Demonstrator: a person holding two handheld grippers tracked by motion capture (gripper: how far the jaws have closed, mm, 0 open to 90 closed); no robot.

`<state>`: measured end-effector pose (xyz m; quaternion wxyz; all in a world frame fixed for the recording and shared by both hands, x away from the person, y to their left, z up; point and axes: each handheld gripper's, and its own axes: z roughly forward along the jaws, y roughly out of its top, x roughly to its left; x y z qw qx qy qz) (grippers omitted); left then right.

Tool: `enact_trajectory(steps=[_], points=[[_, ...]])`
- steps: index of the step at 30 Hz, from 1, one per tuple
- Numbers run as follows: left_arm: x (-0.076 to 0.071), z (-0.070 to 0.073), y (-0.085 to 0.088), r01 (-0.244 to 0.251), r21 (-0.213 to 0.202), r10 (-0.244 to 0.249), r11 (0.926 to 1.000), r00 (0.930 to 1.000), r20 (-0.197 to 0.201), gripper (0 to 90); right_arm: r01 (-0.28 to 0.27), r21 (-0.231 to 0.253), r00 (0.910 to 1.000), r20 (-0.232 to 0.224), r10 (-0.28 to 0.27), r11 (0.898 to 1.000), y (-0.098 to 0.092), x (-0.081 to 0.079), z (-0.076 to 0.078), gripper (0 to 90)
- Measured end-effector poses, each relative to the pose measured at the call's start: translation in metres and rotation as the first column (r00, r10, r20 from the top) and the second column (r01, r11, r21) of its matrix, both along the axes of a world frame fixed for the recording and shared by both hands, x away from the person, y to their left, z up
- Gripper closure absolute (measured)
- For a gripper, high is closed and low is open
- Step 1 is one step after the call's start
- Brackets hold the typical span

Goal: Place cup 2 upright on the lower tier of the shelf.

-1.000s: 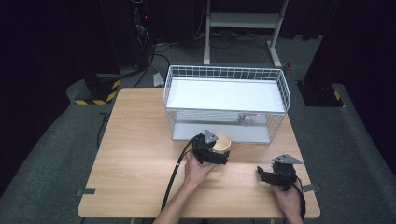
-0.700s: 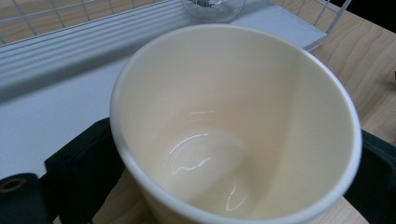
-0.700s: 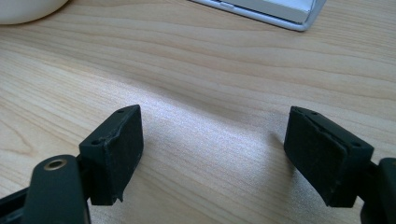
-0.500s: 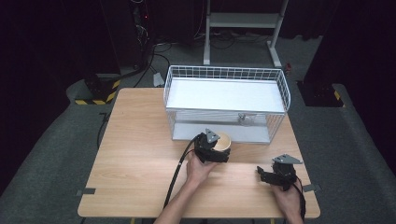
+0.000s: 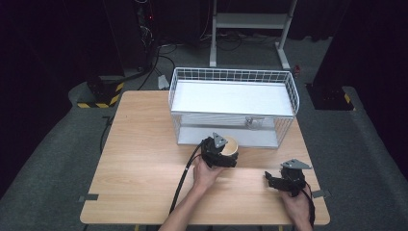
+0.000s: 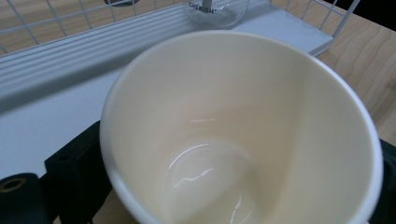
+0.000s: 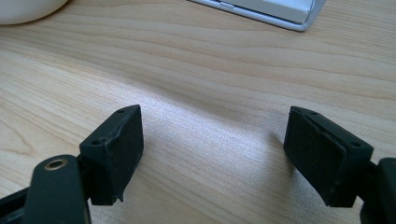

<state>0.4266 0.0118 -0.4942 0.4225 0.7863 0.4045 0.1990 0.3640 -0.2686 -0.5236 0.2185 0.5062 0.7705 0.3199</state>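
the left gripper point(image 5: 230, 155) has its jaws closed on a cream cup point(image 5: 229, 146), a little below the middle of the high view, just in front of the white wire rack point(image 5: 232, 75). in the left gripper view the cup point(image 6: 243, 135) takes up most of the frame, mouth toward the camera and empty, with a black jaw pad against its wall at lower left; the rack's white tray and a small glass point(image 6: 215, 10) sit at the top edge.

the right gripper point(image 5: 281, 180) rests at the lower right of the high view, on the wooden table point(image 5: 139, 139) — its jaws stand wide apart with nothing between them.

i'd judge the step in hand to be carrying the cup to the rack. the next move calls for a lift high enough to clear the wire rim, then setting the cup on the tray — away from the glass.
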Motion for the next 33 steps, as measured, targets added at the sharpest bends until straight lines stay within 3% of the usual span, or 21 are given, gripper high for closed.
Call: enact_trajectory(steps=[15, 33], points=[[-0.002, 0.001, 0.002, 0.010, 0.026, -0.010, 0.9996, 0.9999, -0.005, 9.3, 0.000, 0.000, 1.0000, 0.000, 0.000, 1.000, 0.000, 0.000, 0.000, 20.2], [-0.006, 0.005, 0.011, 0.010, 0.048, -0.011, 0.9988, 0.9998, 0.019, 9.5, 0.000, 0.000, 1.0000, 0.000, 0.000, 1.000, 0.000, 0.000, 0.000, 20.2]])
